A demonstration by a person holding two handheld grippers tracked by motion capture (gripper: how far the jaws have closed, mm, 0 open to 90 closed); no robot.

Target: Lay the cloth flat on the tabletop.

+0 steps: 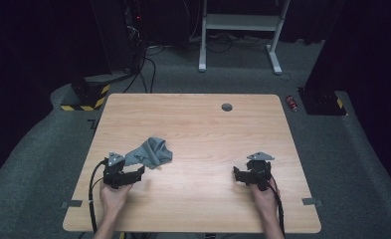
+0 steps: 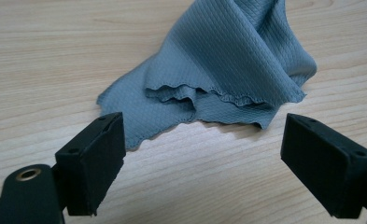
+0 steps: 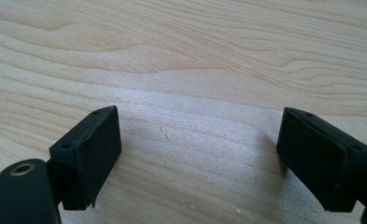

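The left gripper (image 2: 202,154) has its jaws spread wide with nothing between them, only bare wood. Just ahead of it lies a crumpled grey-blue cloth (image 2: 228,70), its wavy hemmed edge nearest the jaws and its folds rising away from them; one flat corner reaches toward the jaw on the left of the left gripper view, close to it but not touching as far as can be seen. In the high view the left gripper (image 1: 133,172) sits just behind the cloth (image 1: 150,152), with nothing standing between them.

The right gripper (image 3: 200,158) is likewise opened wide and holds nothing, over bare wooden table (image 3: 195,60). In the high view it (image 1: 243,175) rests well apart from the cloth, off to the right side.

Farther out, a small round grommet (image 1: 227,107) sits near the table's far edge.
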